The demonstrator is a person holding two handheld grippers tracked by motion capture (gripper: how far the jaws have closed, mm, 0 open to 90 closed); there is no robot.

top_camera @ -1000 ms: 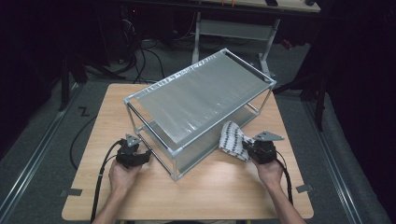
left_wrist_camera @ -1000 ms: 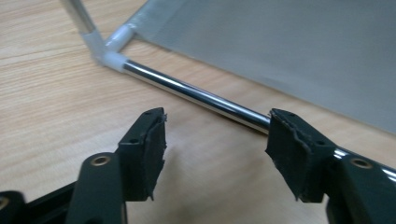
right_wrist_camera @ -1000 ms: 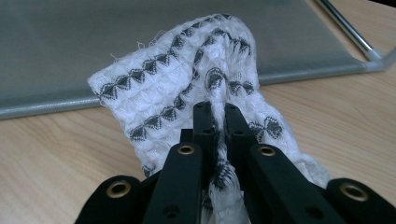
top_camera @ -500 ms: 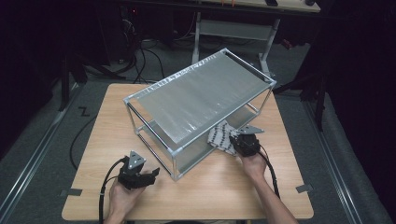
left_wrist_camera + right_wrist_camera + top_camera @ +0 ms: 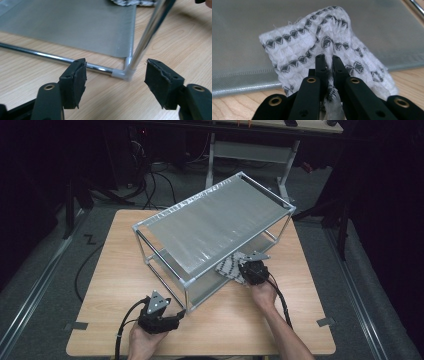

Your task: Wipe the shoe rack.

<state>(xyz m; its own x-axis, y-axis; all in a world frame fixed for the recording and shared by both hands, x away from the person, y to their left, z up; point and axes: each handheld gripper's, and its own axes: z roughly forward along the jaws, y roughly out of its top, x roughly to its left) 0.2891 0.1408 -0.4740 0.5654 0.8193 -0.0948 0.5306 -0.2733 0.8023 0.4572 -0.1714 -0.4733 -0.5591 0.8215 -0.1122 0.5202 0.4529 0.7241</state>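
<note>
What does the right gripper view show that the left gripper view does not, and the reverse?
Right gripper view: the right gripper shut on the patterned cloth, pinching a fold. Left gripper view: the left gripper open, empty, facing the rack's corner joint and chrome leg. Both: the rack's grey lower shelf, the cloth and the wooden table.

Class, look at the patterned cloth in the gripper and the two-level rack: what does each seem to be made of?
Cloth: probably woven cotton, matte; puckered waffle texture, frayed threads. Rack: shiny metal tubes, likely chrome or steel, with pale corner joints, perhaps plastic; the grey shelves look like a fine-textured sheet, material uncertain.
</note>
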